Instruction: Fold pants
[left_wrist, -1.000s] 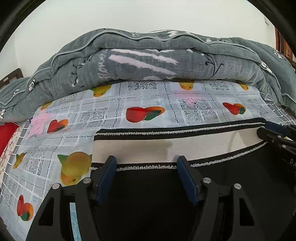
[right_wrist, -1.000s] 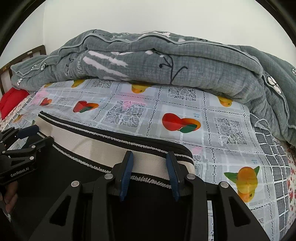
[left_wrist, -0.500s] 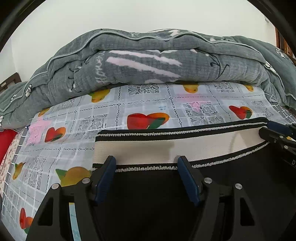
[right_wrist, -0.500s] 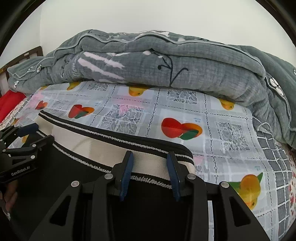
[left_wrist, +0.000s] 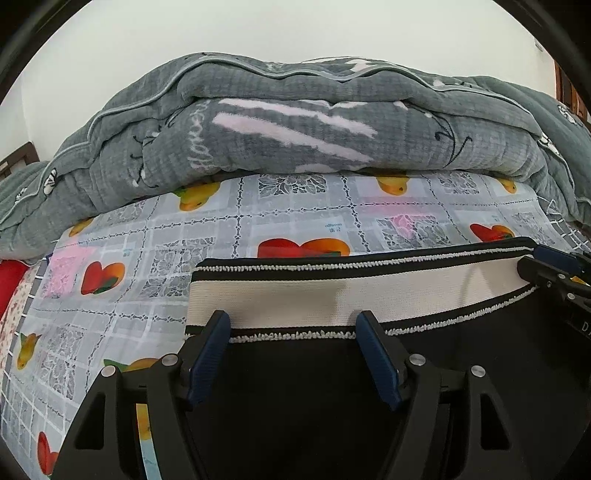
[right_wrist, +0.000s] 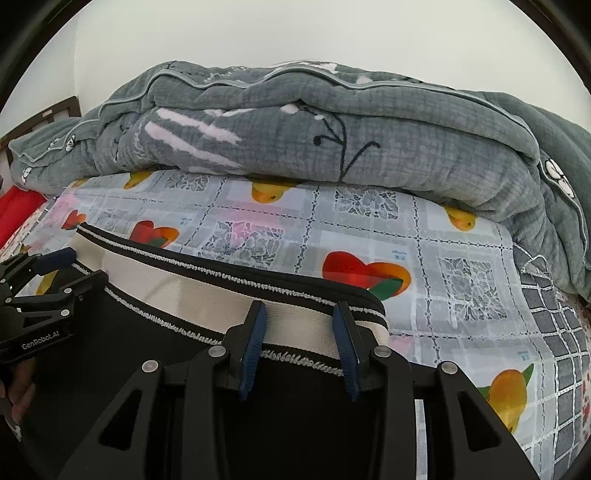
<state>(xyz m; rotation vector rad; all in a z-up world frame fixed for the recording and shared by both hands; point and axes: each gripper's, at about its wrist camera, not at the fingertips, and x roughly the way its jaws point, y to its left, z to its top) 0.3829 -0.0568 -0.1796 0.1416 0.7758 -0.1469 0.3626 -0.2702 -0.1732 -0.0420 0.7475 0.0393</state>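
A: Where do the black pants (left_wrist: 314, 406) lie?
B: Lower half of both views, on the fruit-print sheet (left_wrist: 295, 206); their cream waistband (left_wrist: 332, 295) runs across mid-frame, below the folded grey quilt (left_wrist: 295, 122).
A: State of the tools?
B: Left gripper (left_wrist: 293, 326): jaws spread wide, waistband edge between them. Right gripper (right_wrist: 299, 317): jaws narrower, over the waistband's right end. Whether either set of pads presses the cloth cannot be told.
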